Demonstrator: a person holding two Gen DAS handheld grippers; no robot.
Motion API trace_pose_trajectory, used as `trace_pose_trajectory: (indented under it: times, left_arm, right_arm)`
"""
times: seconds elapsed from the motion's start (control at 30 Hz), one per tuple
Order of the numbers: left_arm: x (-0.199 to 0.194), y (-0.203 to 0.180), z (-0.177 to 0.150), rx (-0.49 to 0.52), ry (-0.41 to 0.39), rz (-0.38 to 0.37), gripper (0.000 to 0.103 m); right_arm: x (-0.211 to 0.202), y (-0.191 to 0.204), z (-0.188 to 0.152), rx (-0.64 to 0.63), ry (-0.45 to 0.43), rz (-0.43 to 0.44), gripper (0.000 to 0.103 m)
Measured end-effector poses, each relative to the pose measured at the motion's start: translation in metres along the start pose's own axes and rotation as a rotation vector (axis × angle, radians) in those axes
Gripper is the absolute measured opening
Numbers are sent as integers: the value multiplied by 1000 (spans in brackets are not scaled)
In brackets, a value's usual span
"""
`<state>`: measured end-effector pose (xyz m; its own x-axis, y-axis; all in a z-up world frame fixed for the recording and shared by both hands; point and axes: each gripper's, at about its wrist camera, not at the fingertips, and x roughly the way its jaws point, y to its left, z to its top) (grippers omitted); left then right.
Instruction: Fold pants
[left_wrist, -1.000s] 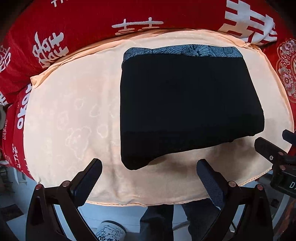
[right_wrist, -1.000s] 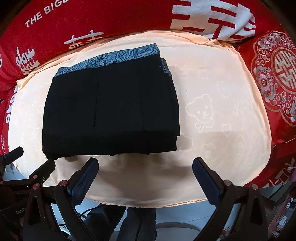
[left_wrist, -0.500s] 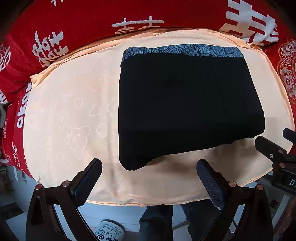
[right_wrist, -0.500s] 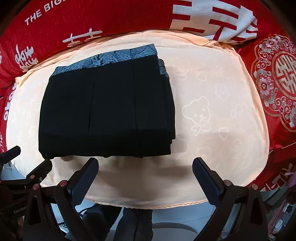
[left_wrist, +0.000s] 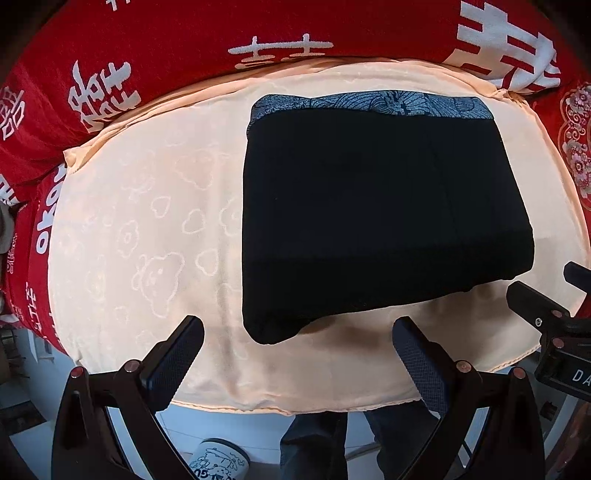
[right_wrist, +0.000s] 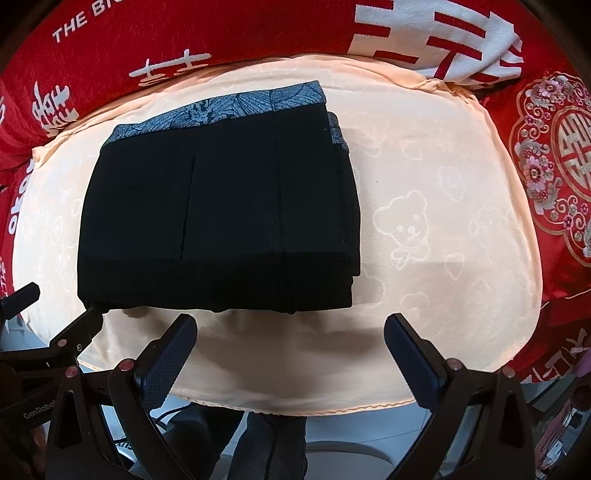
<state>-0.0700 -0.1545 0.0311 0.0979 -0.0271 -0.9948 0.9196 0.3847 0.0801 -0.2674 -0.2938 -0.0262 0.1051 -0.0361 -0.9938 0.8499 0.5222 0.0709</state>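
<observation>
On the peach bear-print cloth (left_wrist: 140, 229) lie the black pants (left_wrist: 369, 221), folded into a thick rectangular stack with the blue patterned waistband (left_wrist: 369, 103) at the far edge, and the fold looks essentially done. Both the left tool (left_wrist: 297, 350) and the right tool (right_wrist: 290, 347) hover wide and empty just short of the near edge. The stacked layers at the right side sit slightly stepped, so a careless brush or another nudge there could slide them apart, and the loose cloth over the red printed blanket (right_wrist: 184, 33) could shift.
</observation>
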Motion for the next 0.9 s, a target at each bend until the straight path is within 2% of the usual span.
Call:
trace_pose_trajectory:
  times: [0.9]
  left_arm:
    - [3,-2,0,-6,-6,10,102]
  right_arm:
    - [3,-4,-4,-3,6,3,101]
